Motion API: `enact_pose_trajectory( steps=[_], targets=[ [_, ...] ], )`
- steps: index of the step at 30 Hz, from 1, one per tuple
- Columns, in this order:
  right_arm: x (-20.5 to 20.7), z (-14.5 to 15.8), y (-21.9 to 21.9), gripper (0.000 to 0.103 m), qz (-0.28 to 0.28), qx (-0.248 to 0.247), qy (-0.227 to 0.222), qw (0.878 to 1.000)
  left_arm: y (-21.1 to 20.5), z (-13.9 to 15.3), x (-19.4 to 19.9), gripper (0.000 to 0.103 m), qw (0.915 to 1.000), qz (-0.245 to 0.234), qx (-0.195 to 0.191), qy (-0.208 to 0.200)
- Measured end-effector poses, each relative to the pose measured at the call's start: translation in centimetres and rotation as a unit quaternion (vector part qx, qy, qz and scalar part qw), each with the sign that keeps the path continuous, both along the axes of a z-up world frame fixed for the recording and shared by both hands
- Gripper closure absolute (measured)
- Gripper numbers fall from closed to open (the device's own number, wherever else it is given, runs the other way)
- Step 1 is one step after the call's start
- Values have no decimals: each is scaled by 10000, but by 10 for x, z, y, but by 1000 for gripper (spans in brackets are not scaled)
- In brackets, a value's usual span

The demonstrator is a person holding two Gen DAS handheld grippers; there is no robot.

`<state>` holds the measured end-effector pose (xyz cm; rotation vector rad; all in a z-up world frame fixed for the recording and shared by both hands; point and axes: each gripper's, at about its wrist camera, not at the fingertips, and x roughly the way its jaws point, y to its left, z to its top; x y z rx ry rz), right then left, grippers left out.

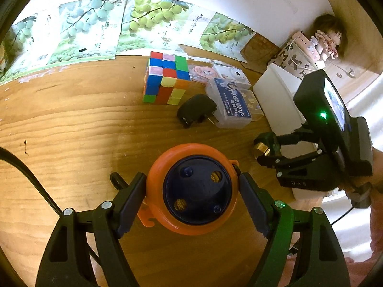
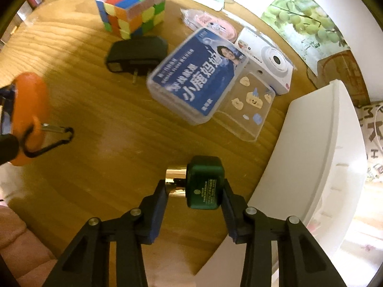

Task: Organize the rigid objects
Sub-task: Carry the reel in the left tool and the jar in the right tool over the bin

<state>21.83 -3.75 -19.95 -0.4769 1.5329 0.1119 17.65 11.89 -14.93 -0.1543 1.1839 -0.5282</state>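
The left gripper (image 1: pixel 192 191) grasps the orange round speaker (image 1: pixel 191 189), the right gripper (image 2: pixel 195 198) pinches the green bottle (image 2: pixel 205 181) beside the white bin (image 2: pixel 311 155), but the cube (image 2: pixel 132 7) and charger (image 2: pixel 136 55) wait on the table (image 2: pixel 95 167).

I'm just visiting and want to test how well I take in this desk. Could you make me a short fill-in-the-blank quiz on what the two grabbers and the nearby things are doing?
1. The left gripper is clamped on a round ____ gadget with a dark blue face.
2. The right gripper is closed on a small green and ____ object.
3. The black plug adapter lies between the clear blue-labelled box and the ____.
4. The white tray sits on the ____ table.

Missing words: orange; gold; puzzle cube; wooden
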Motion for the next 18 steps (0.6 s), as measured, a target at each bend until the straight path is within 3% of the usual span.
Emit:
enact_pose_trajectory(
  steps=[10,18],
  targets=[
    [-43,10,6,60,-95,335,-97,9993,0,14,-15,22,9995,272,39,-143],
    [-75,48,5,60,-3,652,-395,9971,-8,31,-28,22,9982,452,85,-395]
  ],
)
